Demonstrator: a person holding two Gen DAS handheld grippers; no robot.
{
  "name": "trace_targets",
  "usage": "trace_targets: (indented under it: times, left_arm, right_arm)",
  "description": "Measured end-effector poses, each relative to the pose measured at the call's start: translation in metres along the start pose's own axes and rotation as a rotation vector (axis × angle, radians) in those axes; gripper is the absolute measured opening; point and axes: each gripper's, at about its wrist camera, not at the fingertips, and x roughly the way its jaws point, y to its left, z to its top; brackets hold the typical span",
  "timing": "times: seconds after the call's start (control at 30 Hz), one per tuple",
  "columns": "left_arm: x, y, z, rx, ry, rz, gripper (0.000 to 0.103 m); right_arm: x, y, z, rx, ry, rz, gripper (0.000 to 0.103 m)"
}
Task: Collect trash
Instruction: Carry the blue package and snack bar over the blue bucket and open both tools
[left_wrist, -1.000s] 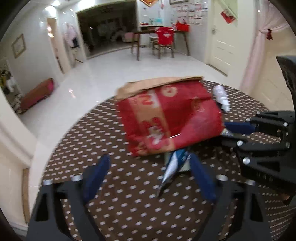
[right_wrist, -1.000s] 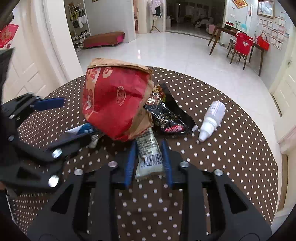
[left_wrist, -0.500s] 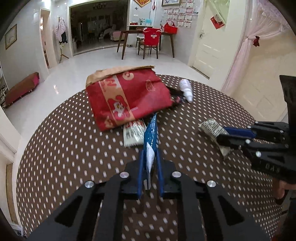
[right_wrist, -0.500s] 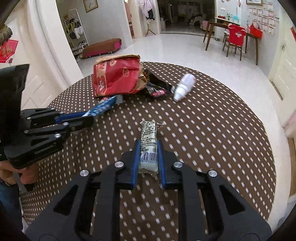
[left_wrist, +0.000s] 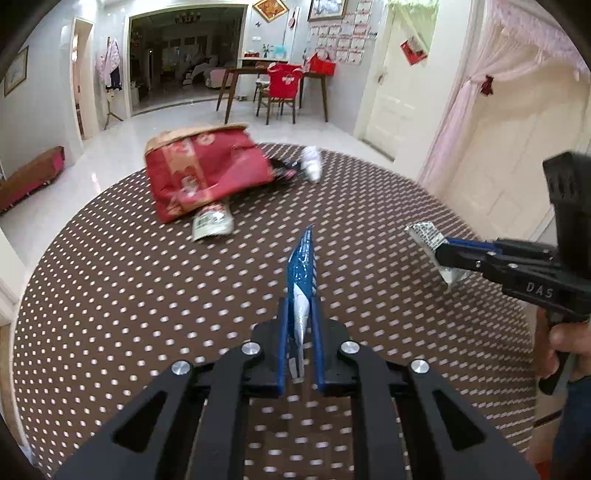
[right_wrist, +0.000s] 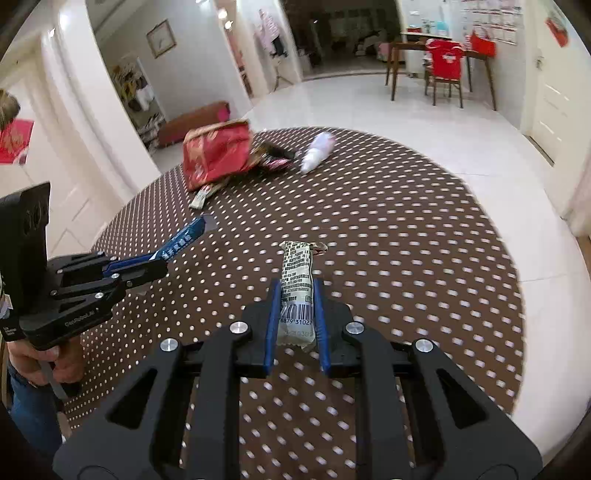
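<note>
Trash sits clamped in both grippers above the dotted table (left_wrist: 147, 295): the left gripper (left_wrist: 301, 321), its jaws just closing, pinches a blue wrapper (left_wrist: 302, 266), the right gripper (right_wrist: 295, 314) a barcoded beige wrapper (right_wrist: 296, 280). Both have pulled away from the red bag (left_wrist: 203, 173). Only the right view shows the barcode.

The right gripper (right_wrist: 295, 295) grips a pale barcoded wrapper (right_wrist: 296, 284) in its jaws, above the dotted brown counter (right_wrist: 406, 258). Left of the jaws, the left gripper (right_wrist: 162, 258) pinches a blue wrapper (right_wrist: 183, 238). Well beyond the jaws lie a red bag (right_wrist: 216, 155), a dark wrapper (right_wrist: 273, 157) touching it, and a white bottle (right_wrist: 317, 151) just beside.
</note>
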Motion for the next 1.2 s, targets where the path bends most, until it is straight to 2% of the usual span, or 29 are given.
trace_targets:
  times: [0.13,0.3,0.43,0.53,0.73,0.83,1.2]
  left_arm:
    - [-0.002,-0.027,0.015,0.013,-0.042,-0.025,0.01]
    - [-0.001,-0.06,0.039,-0.005,-0.1,-0.09,0.01]
    - [0.008,-0.098,0.059,-0.005,-0.12,-0.167,0.01]
    - [0.016,-0.13,0.069,0.011,-0.12,-0.216,0.01]
    - [0.047,-0.204,0.083,0.051,-0.07,-0.31,0.011]
    - [0.065,-0.237,0.083,0.075,-0.036,-0.327,0.011]
    - [0.149,-0.334,0.077,0.169,0.16,-0.319,0.011]
  right_arm:
    - [-0.033,-0.025,-0.001,0.064,-0.067,0.005,0.018]
    - [-0.081,-0.061,-0.001,0.141,-0.165,-0.029,0.018]
    - [-0.123,-0.096,-0.005,0.209,-0.245,-0.076,0.018]
    - [-0.143,-0.123,-0.012,0.256,-0.272,-0.128,0.018]
    - [-0.171,-0.18,-0.037,0.384,-0.301,-0.223,0.018]
    - [-0.179,-0.206,-0.054,0.442,-0.298,-0.258,0.018]
    - [-0.168,-0.282,-0.101,0.601,-0.237,-0.296,0.018]
